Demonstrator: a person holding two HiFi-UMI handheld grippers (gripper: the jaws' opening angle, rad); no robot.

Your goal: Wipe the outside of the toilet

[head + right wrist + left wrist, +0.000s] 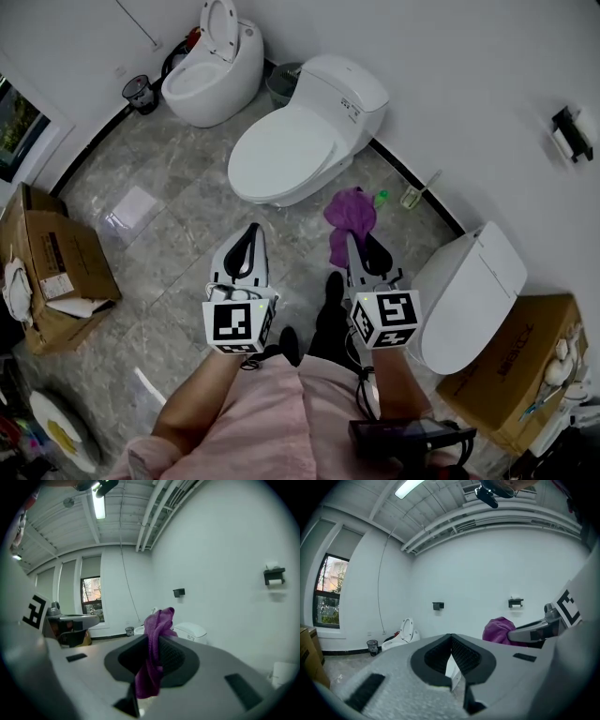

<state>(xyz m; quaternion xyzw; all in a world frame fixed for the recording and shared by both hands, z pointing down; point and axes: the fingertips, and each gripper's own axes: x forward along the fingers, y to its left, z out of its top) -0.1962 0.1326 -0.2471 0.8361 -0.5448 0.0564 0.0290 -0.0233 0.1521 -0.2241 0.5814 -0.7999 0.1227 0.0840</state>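
while near toilet (286, 155), purple cloth (349, 212) in right tool (355, 244); white clutter (15, 287) in carton (67, 246)

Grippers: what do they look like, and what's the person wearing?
The left gripper and right gripper are light grey shells, black and ribbed inside the jaws, each carrying a white cube with black square markers. A black cable hangs by the right one. The person wears a pink top.
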